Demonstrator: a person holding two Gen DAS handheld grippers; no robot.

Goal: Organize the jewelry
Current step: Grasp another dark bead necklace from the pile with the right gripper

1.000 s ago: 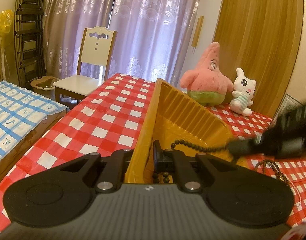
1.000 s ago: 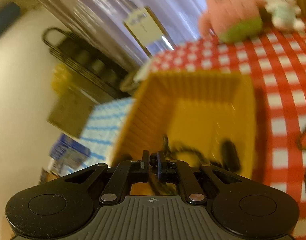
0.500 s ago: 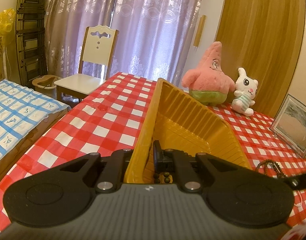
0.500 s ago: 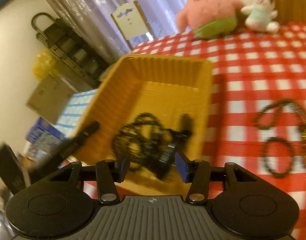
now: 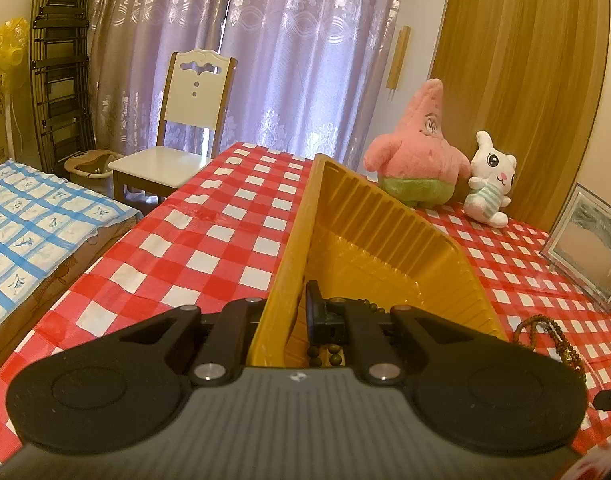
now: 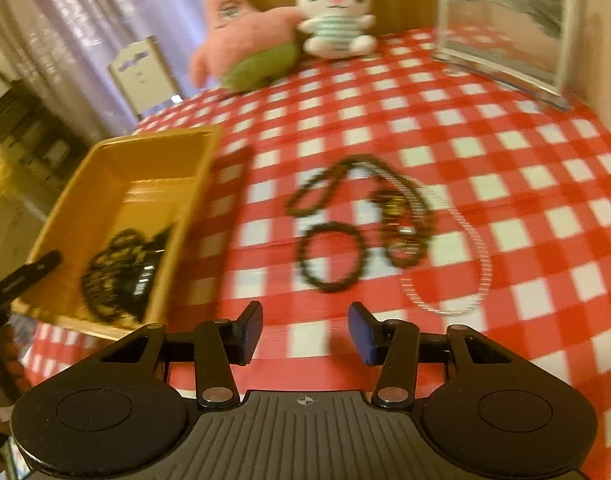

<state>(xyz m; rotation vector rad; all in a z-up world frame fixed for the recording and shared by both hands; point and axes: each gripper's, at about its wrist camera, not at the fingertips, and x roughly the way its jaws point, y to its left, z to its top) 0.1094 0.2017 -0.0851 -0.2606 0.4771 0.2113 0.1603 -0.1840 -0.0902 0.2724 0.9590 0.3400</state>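
Inside the yellow tray [image 6: 105, 184] lies a black bead necklace [image 6: 117, 268].

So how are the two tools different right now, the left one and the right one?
The left tool is shut on the near wall of the yellow tray; the right tool is open and holds nothing. The left tool sits at the tray, while the right tool hangs over the checked tablecloth, facing the loose bracelets. Both share the same black two-finger build.

Left claw [image 5: 283, 316]: clamped tight, pitched gently downward. Right claw [image 6: 305, 332]: jaws parted with nothing between them, having just closed slightly; pitched steeply downward.
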